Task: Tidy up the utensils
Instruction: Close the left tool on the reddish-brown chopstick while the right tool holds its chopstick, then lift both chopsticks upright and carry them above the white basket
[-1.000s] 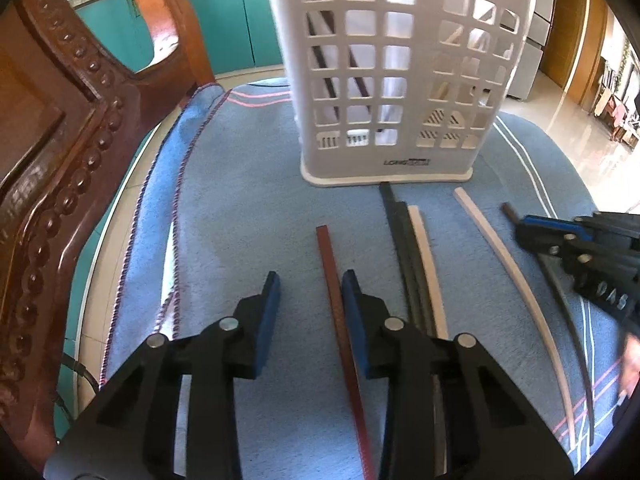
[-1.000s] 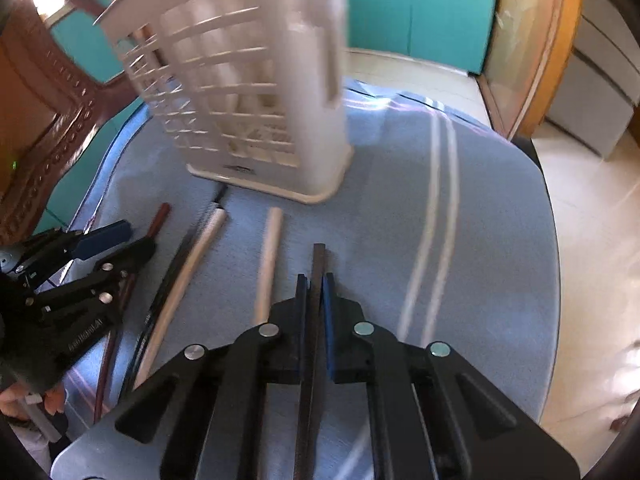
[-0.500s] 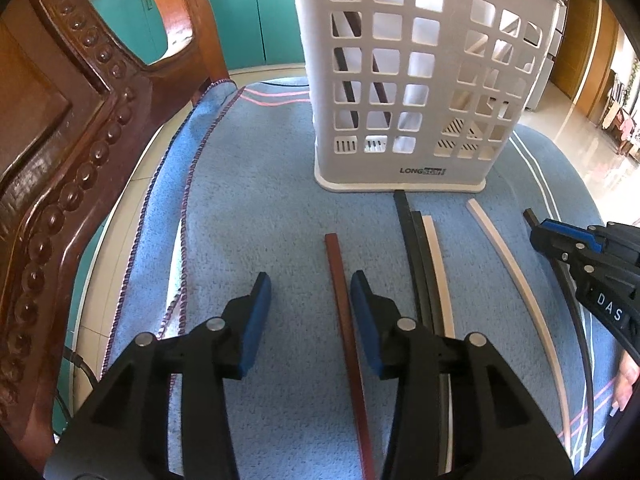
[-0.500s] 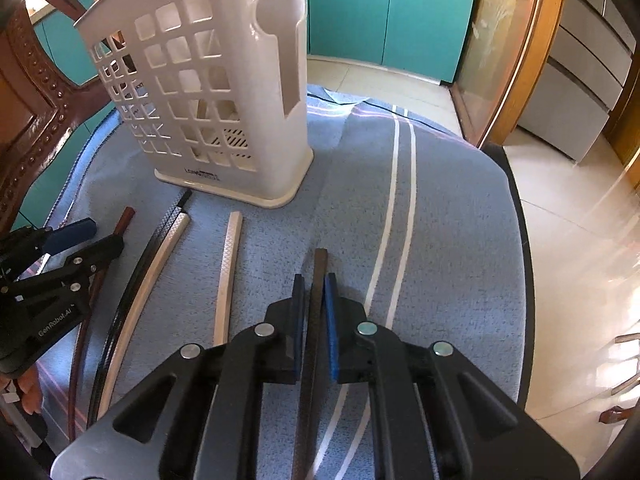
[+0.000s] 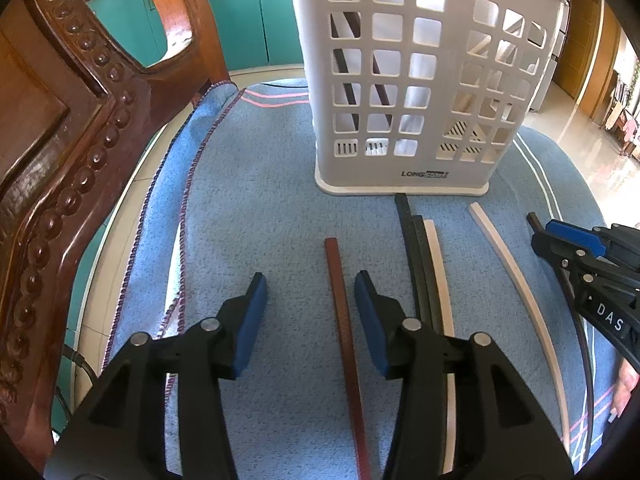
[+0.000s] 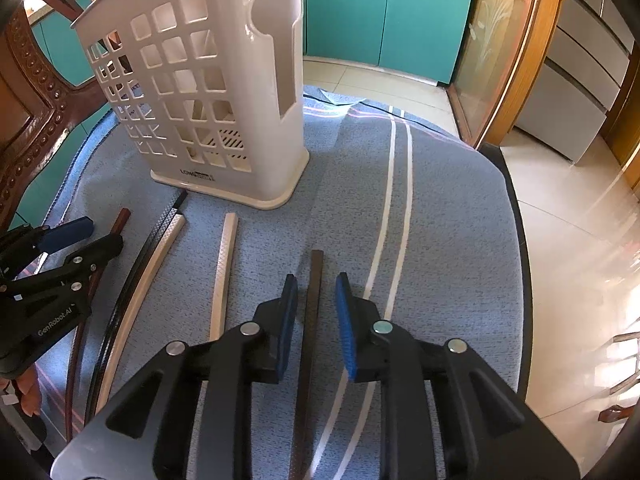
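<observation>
A white perforated utensil basket (image 5: 420,92) stands upright on the blue towel (image 5: 248,208); it also shows in the right wrist view (image 6: 208,104), with sticks leaning inside. My left gripper (image 5: 310,288) is open, its jaws straddling a red-brown chopstick (image 5: 340,300) lying flat. My right gripper (image 6: 316,292) is open around a dark chopstick (image 6: 314,284) lying on the towel. Two black chopsticks (image 5: 416,264) and two cream chopsticks (image 5: 504,264) lie between the grippers.
A carved wooden chair back (image 5: 60,152) rises close on the left. The towel ends at the table's edge (image 6: 520,264) on the right, with tiled floor beyond. Teal cabinets (image 6: 384,12) stand behind.
My right gripper has opened and let go of the dark chopstick, which now lies on the towel. My left gripper has opened wider and drawn back slightly from the basket.
</observation>
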`<act>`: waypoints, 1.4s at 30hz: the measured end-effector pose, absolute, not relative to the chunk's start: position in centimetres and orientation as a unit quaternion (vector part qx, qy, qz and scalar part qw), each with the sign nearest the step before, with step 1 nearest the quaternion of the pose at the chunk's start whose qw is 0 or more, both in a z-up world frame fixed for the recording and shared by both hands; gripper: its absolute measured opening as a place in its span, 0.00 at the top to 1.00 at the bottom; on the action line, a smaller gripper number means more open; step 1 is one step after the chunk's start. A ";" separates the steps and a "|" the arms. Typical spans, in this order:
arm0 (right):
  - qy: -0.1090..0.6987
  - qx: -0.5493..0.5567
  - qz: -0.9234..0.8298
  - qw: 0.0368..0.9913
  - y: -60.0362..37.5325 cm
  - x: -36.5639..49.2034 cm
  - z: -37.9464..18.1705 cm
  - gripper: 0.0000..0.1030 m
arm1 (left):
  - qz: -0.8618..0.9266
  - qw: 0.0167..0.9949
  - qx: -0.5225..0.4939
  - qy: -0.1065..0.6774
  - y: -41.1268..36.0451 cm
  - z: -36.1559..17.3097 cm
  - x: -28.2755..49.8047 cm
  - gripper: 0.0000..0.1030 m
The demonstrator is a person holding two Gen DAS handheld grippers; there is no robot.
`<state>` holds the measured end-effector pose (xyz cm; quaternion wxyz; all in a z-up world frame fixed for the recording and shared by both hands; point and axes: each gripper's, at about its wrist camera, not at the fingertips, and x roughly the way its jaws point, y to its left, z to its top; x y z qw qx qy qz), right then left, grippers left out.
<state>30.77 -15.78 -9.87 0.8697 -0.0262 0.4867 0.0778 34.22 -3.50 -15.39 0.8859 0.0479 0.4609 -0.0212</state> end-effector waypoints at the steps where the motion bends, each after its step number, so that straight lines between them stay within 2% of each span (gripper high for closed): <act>1: 0.487 -0.026 0.078 0.870 -15.8 30.7 -9.9 0.78 | -0.021 0.886 0.048 0.461 -3.5 -15.4 34.4 0.53; 8: 0.484 -0.029 0.078 0.871 -15.7 30.8 -9.8 0.77 | -0.021 0.886 0.052 0.459 -3.5 -15.5 34.5 0.53; 12: 0.482 -0.031 0.079 0.872 -15.6 30.8 -9.8 0.79 | -0.045 0.883 0.038 0.465 -3.6 -15.4 34.5 0.71; 13: 0.482 -0.029 0.081 0.872 -15.6 30.7 -9.8 0.82 | -0.048 0.883 0.038 0.466 -3.7 -15.4 34.5 0.74; 14: 0.482 -0.026 0.084 0.872 -15.6 30.7 -9.8 0.91 | -0.054 0.882 0.037 0.466 -3.8 -15.4 34.4 0.81; 15: 0.482 -0.024 0.085 0.872 -15.6 30.7 -9.8 0.92 | -0.059 0.882 0.037 0.466 -3.9 -15.4 34.4 0.88; 16: 0.481 -0.022 0.085 0.872 -15.6 30.6 -9.8 0.92 | -0.061 0.882 0.038 0.466 -4.0 -15.4 34.4 0.91; 34: 0.486 -0.033 0.121 0.865 -14.9 29.7 -9.3 0.92 | -0.073 0.876 0.037 0.475 -4.4 -15.4 33.8 0.90; 37: 0.481 -0.055 0.104 0.869 -14.4 29.6 -9.4 0.78 | -0.066 0.877 0.036 0.474 -4.4 -15.4 33.8 0.85; 39: 0.481 -0.057 0.102 0.869 -14.3 29.6 -9.4 0.78 | -0.063 0.878 0.038 0.473 -4.2 -15.3 34.0 0.80; 41: 0.481 -0.055 0.104 0.869 -14.3 29.6 -9.4 0.81 | -0.064 0.878 0.039 0.472 -4.0 -15.4 34.2 0.80; 42: 0.482 -0.048 0.109 0.868 -14.4 29.5 -9.3 0.93 | -0.065 0.878 0.038 0.472 -3.7 -15.4 34.3 0.80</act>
